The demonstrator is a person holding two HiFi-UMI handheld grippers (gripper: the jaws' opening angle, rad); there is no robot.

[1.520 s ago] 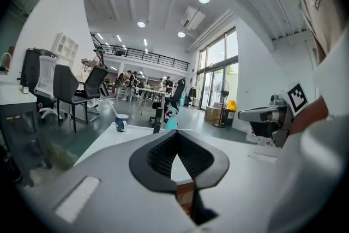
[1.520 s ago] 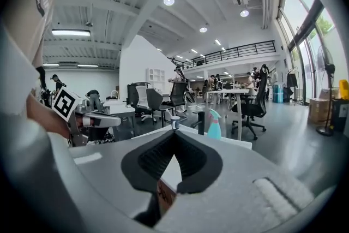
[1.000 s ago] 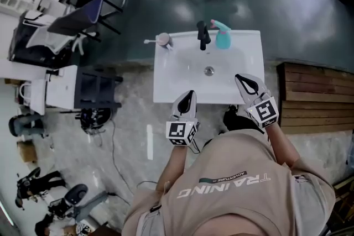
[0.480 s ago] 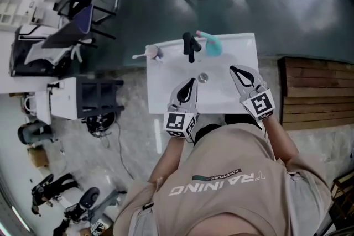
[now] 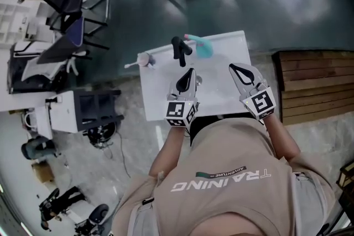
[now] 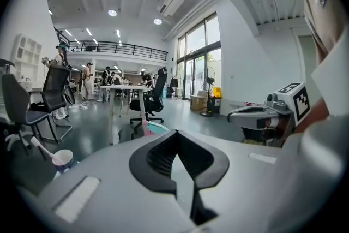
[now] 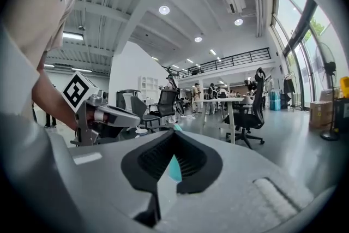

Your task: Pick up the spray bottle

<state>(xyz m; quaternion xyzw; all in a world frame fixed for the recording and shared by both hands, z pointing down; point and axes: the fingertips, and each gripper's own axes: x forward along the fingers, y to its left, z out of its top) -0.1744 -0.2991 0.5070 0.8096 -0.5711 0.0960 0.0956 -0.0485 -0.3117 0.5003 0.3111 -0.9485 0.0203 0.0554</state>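
The teal spray bottle [image 5: 203, 48] with a pink trigger stands at the back edge of the white basin [image 5: 160, 99], just right of the black faucet [image 5: 180, 51]. My left gripper [image 5: 191, 71] is shut and empty over the basin, pointing at the faucet, a short way before it. My right gripper [image 5: 233, 68] hovers over the basin's right side, also shut and empty, with the bottle ahead to its left. In the left gripper view the bottle [image 6: 158, 127] peeks over the shut jaws [image 6: 177, 133]. In the right gripper view the bottle [image 7: 174, 169] shows behind the jaws [image 7: 174, 133].
A cup [image 5: 145, 59] with a toothbrush sits at the basin's back left corner. A wooden pallet [image 5: 315, 85] lies to the right. A dark cart [image 5: 94, 105] and office chairs [image 5: 66, 3] stand to the left. People and desks are far off in the hall.
Both grippers have moved forward over the basin, nearer the faucet and bottle, the left one further. Both jaws stayed shut.
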